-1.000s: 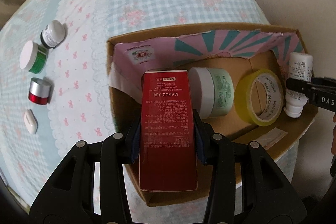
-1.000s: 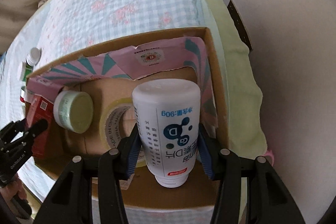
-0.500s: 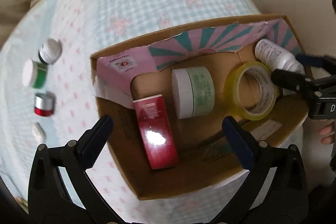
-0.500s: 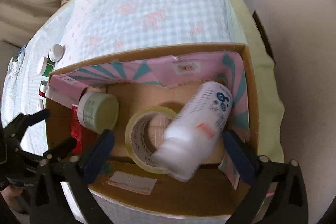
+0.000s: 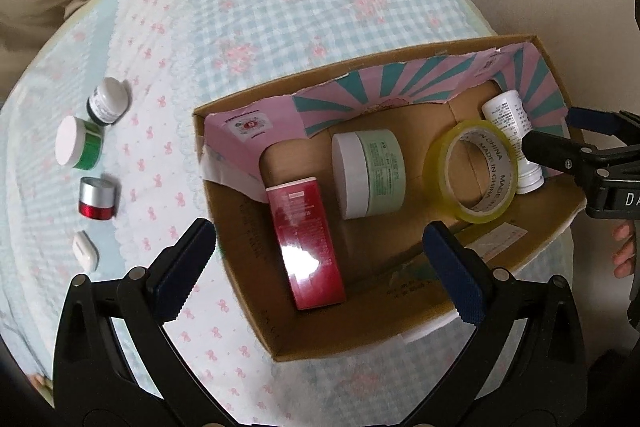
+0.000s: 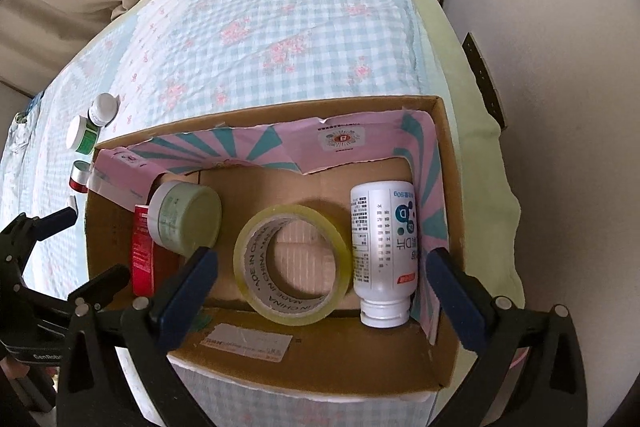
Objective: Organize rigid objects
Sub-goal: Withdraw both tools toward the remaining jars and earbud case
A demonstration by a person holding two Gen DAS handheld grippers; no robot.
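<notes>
Both sets of jaws have just been opened wide and nothing is held between them; the red carton [image 5: 306, 243] and the white bottle [image 6: 382, 251], gripped a second ago, are now seen lying on the floor of the cardboard box [image 5: 240, 301], beside the pale green jar [image 5: 370, 173] and the tape roll [image 5: 470, 171]. Four small items are left at the left of the frame on the checked bedspread [image 5: 248, 7]; the white-capped vial [image 5: 107, 101] stands upright and could be toppled by a careless approach. The left gripper [image 5: 320, 271] hovers over the box's near wall, which could be snagged and the box dragged; the right gripper [image 6: 320, 287] could clip the tape roll.
</notes>
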